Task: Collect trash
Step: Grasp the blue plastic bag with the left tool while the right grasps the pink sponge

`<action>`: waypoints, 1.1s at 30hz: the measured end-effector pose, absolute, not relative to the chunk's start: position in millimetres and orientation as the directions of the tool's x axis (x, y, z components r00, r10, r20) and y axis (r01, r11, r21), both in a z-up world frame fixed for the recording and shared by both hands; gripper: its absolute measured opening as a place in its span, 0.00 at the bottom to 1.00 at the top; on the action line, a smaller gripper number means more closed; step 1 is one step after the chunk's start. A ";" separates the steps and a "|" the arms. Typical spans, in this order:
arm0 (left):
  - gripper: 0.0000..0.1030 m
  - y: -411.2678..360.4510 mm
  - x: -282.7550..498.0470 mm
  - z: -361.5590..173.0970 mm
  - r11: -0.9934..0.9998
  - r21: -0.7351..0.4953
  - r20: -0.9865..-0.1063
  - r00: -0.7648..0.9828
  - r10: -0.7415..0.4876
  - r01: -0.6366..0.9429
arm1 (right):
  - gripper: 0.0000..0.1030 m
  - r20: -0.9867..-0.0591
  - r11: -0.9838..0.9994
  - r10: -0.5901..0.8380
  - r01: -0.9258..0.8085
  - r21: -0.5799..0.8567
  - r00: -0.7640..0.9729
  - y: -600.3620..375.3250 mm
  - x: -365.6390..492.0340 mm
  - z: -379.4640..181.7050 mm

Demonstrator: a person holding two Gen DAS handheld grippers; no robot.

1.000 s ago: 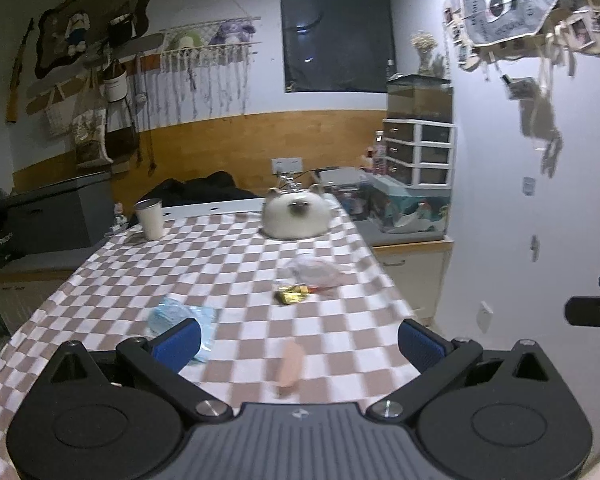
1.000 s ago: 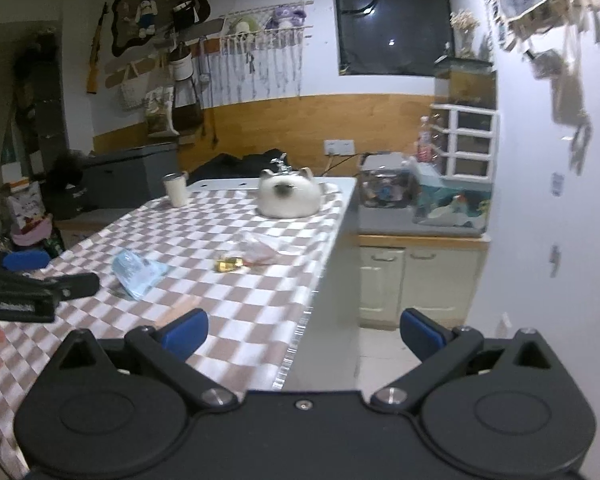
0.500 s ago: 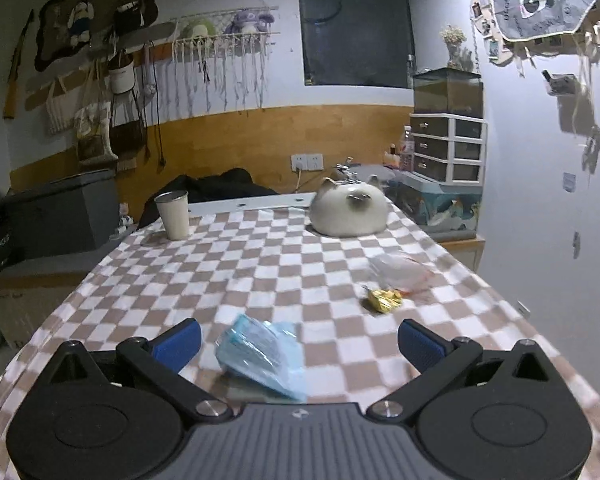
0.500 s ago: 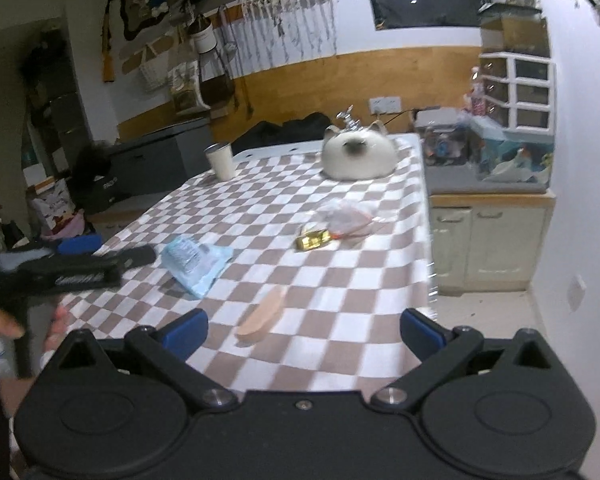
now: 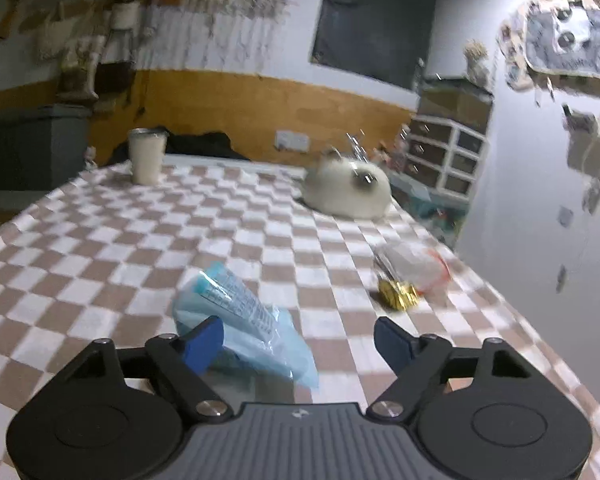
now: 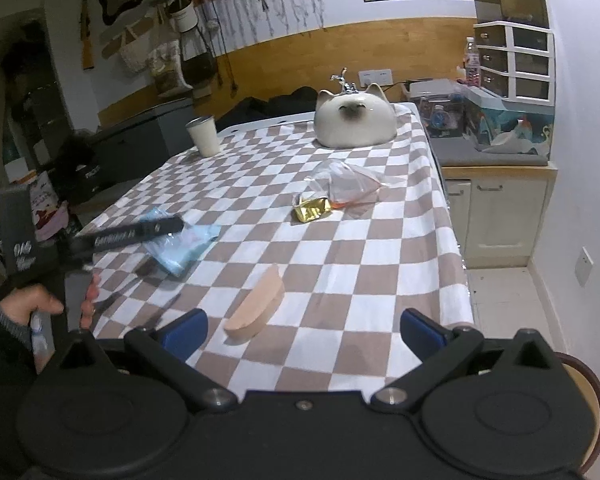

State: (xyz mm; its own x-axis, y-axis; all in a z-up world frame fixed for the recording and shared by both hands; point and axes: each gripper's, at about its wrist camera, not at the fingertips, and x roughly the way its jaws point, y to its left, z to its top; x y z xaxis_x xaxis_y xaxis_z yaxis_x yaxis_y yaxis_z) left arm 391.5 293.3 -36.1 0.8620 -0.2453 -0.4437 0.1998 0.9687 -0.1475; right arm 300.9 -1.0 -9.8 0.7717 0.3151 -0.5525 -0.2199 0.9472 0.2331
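The left gripper (image 5: 298,338) has its jaws closing around the blue plastic wrapper (image 5: 244,320), which lies between them on the near part of the checkered tabletop (image 5: 100,248). The left blue pad overlaps the wrapper's near left edge; whether it presses on it cannot be told, and the right pad stands clear of it. In the right wrist view this gripper reaches in from the left, held by the person's left hand (image 6: 44,300), its dark finger lying across the wrapper (image 6: 180,244).

The right gripper (image 6: 302,326) has its jaws wide apart, with nothing between the pads. Just ahead of its left pad, near the tabletop's near edge, lies a peach-coloured half-round piece (image 6: 258,304).

Farther off and to the right lie a crumpled gold foil wrapper (image 6: 312,210) and, touching it on its far side, a clear plastic bag with a red trim (image 6: 350,186). In the left wrist view the same pair sits to the right of the blue wrapper, well apart from it.

At the far end of the tabletop, a white cat-shaped object (image 6: 354,120) rests on the right and a white cup (image 6: 204,136) stands on the left. Beyond the tabletop's right edge is a low cabinet (image 6: 500,216) with white drawers (image 6: 514,64) on top.
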 end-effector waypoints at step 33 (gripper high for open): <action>0.71 282.0 389.6 -49.4 0.916 -0.242 -0.457 0.795 -0.399 0.321 | 1.00 -0.618 0.954 0.289 -0.272 0.124 0.732 75.1 365.6 -60.5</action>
State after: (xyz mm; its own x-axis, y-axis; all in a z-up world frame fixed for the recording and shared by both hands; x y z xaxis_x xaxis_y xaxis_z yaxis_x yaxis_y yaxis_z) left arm 389.6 282.0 -49.4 0.7946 -0.3993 -0.4574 0.3211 0.9157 -0.2417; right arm 365.6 75.1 -60.5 0.7316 0.2888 -0.6175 -0.2719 0.9543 0.1242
